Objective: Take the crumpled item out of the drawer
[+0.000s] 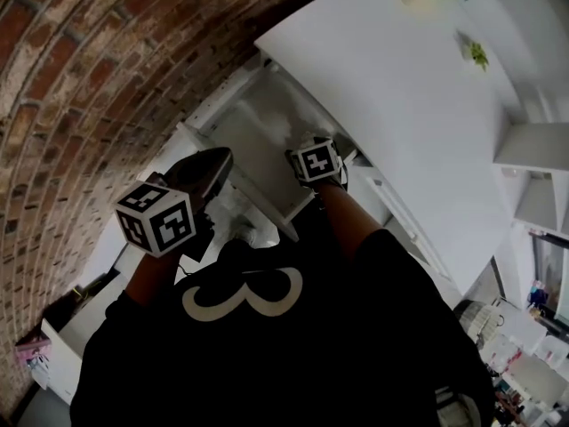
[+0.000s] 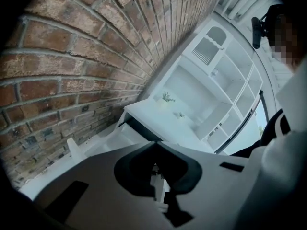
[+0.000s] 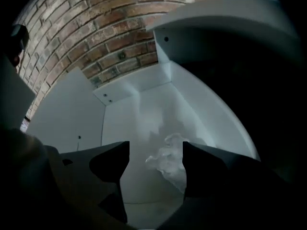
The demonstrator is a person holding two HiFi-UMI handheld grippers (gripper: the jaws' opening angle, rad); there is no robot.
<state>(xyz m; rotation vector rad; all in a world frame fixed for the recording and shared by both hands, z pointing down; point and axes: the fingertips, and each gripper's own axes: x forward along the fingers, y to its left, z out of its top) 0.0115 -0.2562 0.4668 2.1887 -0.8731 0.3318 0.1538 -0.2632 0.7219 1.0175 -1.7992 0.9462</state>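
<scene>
framing one crumpled item, right gripper jaws apart; left gripper jaws together.

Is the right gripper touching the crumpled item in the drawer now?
Cannot tell. In the right gripper view the open right gripper frames the crumpled item; one jaw overlaps the item's edge, so neither contact nor gap shows.

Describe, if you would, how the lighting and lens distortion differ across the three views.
Head view: fisheye bows the brick wall; the cabinet top is bright, the dark clothing underexposed. Left gripper view: daylit, bricks curved, edges vignetted. Right gripper view: dim inside the drawer, with the crumpled item pale and soft-edged.
</scene>
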